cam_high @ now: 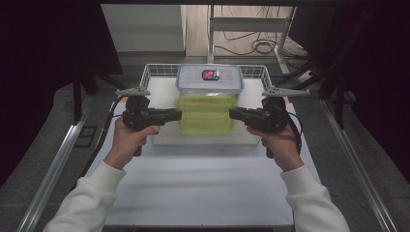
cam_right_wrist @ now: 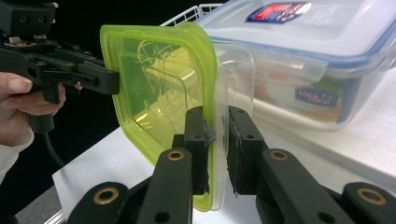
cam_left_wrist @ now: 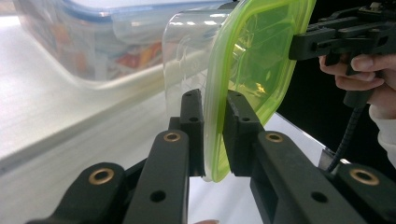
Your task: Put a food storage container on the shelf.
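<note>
A small clear container with a green lid (cam_high: 205, 114) hangs in the air between my two grippers, above the white board. My left gripper (cam_high: 177, 115) is shut on its left rim, and the left gripper view shows the jaws pinching the green lid's edge (cam_left_wrist: 215, 135). From the other side my right gripper (cam_high: 233, 114) is shut on the right rim, its jaws closed over the lid edge and clear wall (cam_right_wrist: 212, 140). Each gripper view also shows the other gripper clamped on the far rim: the right gripper (cam_left_wrist: 299, 46) and the left gripper (cam_right_wrist: 114, 80).
Just behind the held box, a larger clear container with a blue-rimmed lid and a red-blue label (cam_high: 209, 79) sits in a white wire basket (cam_high: 157, 71). A raised white board (cam_high: 167, 139) lies on the white table (cam_high: 203, 188). Dark floor and cables lie beyond.
</note>
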`<state>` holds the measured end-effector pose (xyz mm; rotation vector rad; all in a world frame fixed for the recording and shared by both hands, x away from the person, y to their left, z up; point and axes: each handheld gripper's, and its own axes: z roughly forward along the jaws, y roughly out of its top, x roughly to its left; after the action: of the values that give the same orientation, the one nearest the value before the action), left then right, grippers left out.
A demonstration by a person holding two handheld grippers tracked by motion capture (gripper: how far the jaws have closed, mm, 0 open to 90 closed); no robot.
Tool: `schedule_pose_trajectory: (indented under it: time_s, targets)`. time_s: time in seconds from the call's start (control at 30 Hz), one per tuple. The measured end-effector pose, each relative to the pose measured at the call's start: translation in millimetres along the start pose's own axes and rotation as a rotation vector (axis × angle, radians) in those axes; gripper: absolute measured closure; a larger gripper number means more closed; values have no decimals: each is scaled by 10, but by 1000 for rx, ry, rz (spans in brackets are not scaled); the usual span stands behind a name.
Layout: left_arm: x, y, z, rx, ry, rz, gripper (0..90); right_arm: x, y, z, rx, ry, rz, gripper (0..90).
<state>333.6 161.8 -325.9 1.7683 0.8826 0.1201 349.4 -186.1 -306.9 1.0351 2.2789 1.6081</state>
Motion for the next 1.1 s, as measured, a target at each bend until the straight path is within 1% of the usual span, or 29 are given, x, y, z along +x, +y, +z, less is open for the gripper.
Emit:
schedule_pose_trajectory:
  time_s: [0.23, 0.33, 0.43, 0.6, 0.63, 0.7, 0.8, 0.87, 0.93, 1.0, 1.03, 1.1]
  targets:
    - [29, 176, -1, -1, 7, 12, 795, -26, 126, -2, -11, -8, -4, 789]
    - [41, 229, 1, 0, 6, 24, 796, -38, 169, -7, -20, -11, -5, 789]
    - [58, 286, 11, -1, 2, 22, 796, -51, 213, -14, -25, -14, -5, 789]
    - [114, 440, 38, 4, -3, 30, 796, -101, 333, -16, -30, -19, -2, 789]
    - [127, 477, 45, 3, -2, 22, 796, -113, 368, -13, -29, -22, -1, 789]
    - [170, 560, 61, 4, -7, 26, 797, -142, 446, -5, -30, -25, 5, 788]
    - [243, 691, 93, 5, -11, 18, 798, -184, 576, 17, -32, -35, 3, 788]
    - [297, 778, 111, -6, -28, 0, 796, -236, 662, 40, -31, -40, 12, 789]
    - [338, 858, 129, -8, -29, -4, 796, -301, 741, 67, -32, -37, 31, 790]
    - [365, 919, 139, -2, -21, -9, 796, -349, 801, 98, -31, -37, 41, 791]
    - [375, 936, 141, -3, -27, -17, 797, -362, 826, 109, -29, -38, 42, 791]
    - [388, 971, 129, -1, -31, -17, 796, -382, 865, 113, -30, -29, 48, 791]
